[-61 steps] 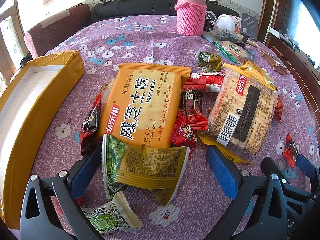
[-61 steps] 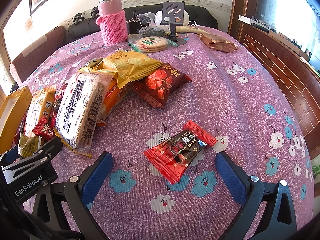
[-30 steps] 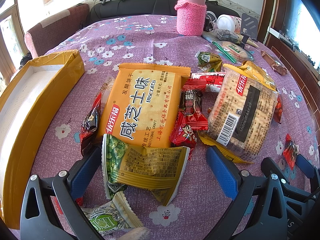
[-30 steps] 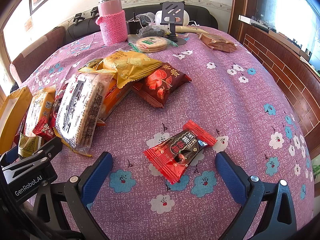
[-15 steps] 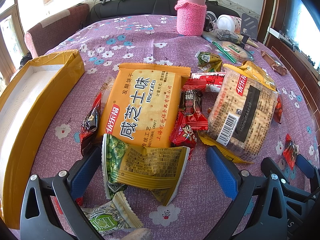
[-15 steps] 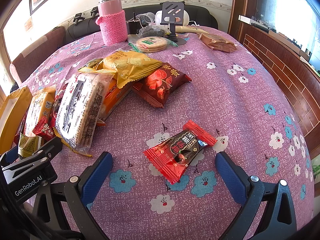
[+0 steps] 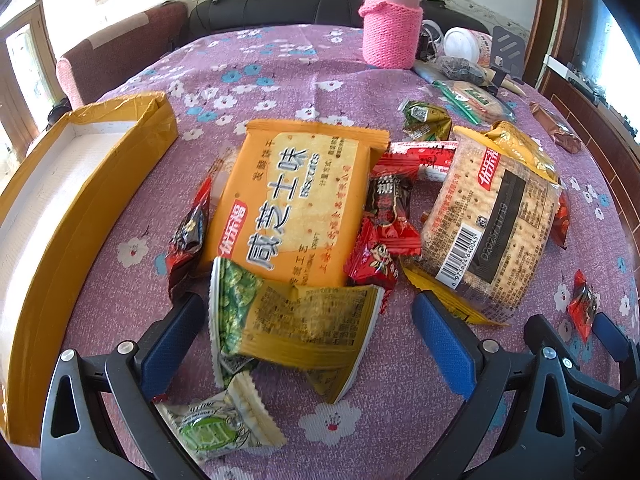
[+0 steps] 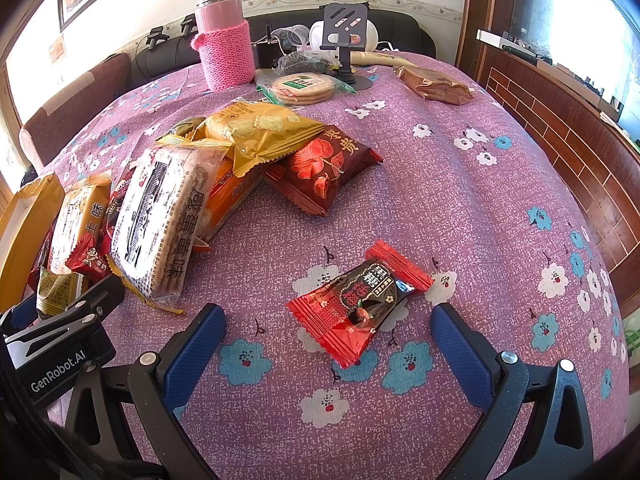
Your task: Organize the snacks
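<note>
The left hand-held gripper [image 7: 304,320] is spread wide around the green pea bag [image 7: 292,328]. Its thin, crinkly wrapper might slip out when squeezed.

Bench cloth [image 8: 460,216]: purple, printed with white and blue flowers. Box [image 7: 92,208]: mustard-yellow outside, white inside. Big biscuit pack [image 7: 292,200]: orange with a pale cracker print and white lettering. Pea packet [image 7: 296,324]: green peas on one end, yellow-brown panel with fine dark print. Cracker sleeve [image 7: 492,228]: clear, beige crackers showing, black band, white barcode patch. Candy [image 8: 360,304]: red wrapper, dark centre. Flask [image 8: 226,36]: pink with a pink knitted sleeve, silver cap. Left tongs [image 7: 304,336] and right tongs [image 8: 328,344]: blue pads on black frames.
</note>
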Demonstrator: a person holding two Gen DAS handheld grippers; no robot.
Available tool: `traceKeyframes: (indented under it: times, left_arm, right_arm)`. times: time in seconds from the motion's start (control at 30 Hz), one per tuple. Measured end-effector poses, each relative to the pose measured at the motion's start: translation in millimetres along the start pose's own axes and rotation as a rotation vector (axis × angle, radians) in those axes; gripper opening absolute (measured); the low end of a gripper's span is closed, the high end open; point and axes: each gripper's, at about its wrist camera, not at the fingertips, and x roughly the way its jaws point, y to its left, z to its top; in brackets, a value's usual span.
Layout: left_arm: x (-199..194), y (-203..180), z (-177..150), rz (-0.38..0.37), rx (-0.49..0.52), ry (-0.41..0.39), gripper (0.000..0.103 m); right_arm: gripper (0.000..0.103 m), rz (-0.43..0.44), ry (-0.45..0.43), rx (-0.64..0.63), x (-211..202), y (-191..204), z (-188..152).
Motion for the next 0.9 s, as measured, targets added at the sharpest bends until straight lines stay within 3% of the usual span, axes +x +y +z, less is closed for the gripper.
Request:
traceKeyframes:
  times: [0.33, 0.5, 0.67, 0.77, 0.83, 0.9]
  left_arm:
    - [-10.1, 5.5, -14.1, -0.066, 0.093, 0.031, 0.103]
    - [-33.1, 12.5, -27.6, -0.172, 0.098, 0.007, 0.097]
    - [-93.7, 33.7, -35.1, -0.285, 0.067, -0.13, 0.096]
    - [-130.2, 61.5, -37.8, -0.307, 0.044, -0.187, 0.096]
    - [-153.1, 87.6, -40.2, -0.299, 0.025, -0.242, 0.096]
    - [-175.7, 111.7, -45.0, -0.225, 0.018, -0.33, 0.096]
  right_arm:
    - [0.103, 0.013, 0.033, -0.01, -3.4, -3.3, -3.6]
    - [0.103, 0.014, 0.033, -0.013, -3.4, -2.7, -4.1]
    - [0.103, 0.014, 0.032, -0.012, -3.6, -2.9, -4.1]
    - [0.103, 0.015, 0.029, -0.011, -4.2, -3.0, -4.0]
    - [0.103, 0.016, 0.028, -0.013, -3.9, -2.8, -3.3]
    - [0.103, 0.022, 0.029, -0.017, -4.4, -3.4, -3.5]
